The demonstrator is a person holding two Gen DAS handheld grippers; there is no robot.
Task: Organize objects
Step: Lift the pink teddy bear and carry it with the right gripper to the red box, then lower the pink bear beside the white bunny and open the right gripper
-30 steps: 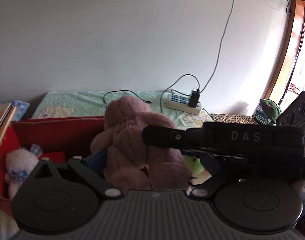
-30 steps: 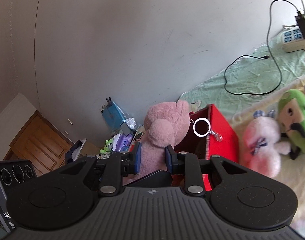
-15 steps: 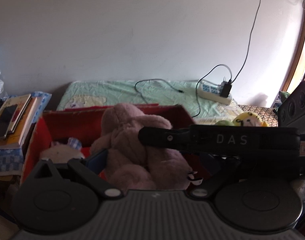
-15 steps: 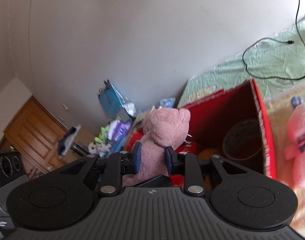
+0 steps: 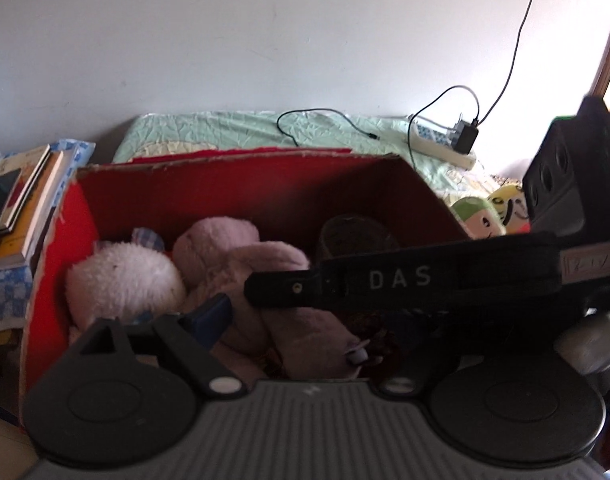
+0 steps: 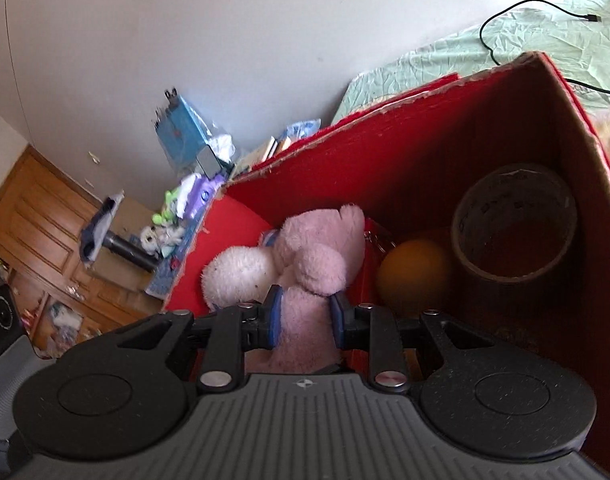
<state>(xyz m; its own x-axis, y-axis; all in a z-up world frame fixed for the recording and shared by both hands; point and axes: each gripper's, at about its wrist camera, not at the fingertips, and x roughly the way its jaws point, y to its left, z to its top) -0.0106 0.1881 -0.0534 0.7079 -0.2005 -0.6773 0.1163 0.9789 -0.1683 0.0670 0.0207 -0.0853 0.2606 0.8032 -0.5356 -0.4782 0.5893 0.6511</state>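
A pink plush bear (image 5: pixel 241 252) sits low inside the red cardboard box (image 5: pixel 241 160), leaning against a white plush (image 5: pixel 121 276). In the right wrist view my right gripper (image 6: pixel 305 320) is shut on the bear (image 6: pixel 317 256), its blue pads squeezing the body. The left gripper (image 5: pixel 301 316) has its arms spread wide. Its left pad (image 5: pixel 215 314) touches the bear's side. Its other finger is hidden behind the right tool's black housing (image 5: pixel 401 280). A tape roll (image 6: pixel 513 232) and an orange ball (image 6: pixel 415 268) lie in the box (image 6: pixel 425 140).
A stack of books (image 5: pixel 21 208) sits left of the box. Behind it, a green sheet (image 5: pixel 225 132) carries a cable and a power strip (image 5: pixel 441 146). Green and yellow plush toys (image 5: pixel 477 216) and a black speaker (image 5: pixel 565 184) are on the right. A cluttered wooden cabinet (image 6: pixel 33 220) stands further left.
Both grippers moved left and down with the pink bear, from above the bed and box edge into the red box. The bear now rests beside the white plush.
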